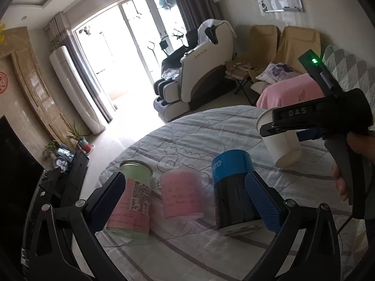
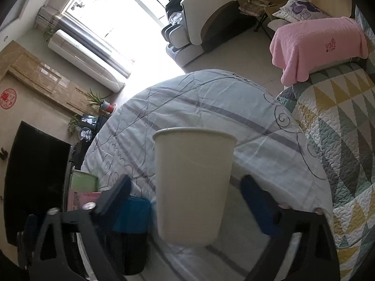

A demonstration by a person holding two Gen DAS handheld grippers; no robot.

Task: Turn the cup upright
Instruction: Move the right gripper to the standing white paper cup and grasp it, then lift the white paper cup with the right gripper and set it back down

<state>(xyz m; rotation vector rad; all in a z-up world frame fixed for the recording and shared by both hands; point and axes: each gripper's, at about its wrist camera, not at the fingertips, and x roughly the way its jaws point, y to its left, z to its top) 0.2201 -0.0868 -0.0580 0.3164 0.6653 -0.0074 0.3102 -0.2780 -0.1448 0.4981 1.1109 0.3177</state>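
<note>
A white paper cup stands upright on the cloth-covered round table, mouth up. My right gripper is open, its fingers spread on both sides of the cup with gaps, not touching it. In the left wrist view the same cup stands at the right with the right gripper's fingers around its upper part. My left gripper is open and empty, hovering over the near table area.
A green and pink jar, a pink translucent cup and a blue and black can stand between the left fingers. A sofa with a pink towel and a patterned quilt lie right of the table.
</note>
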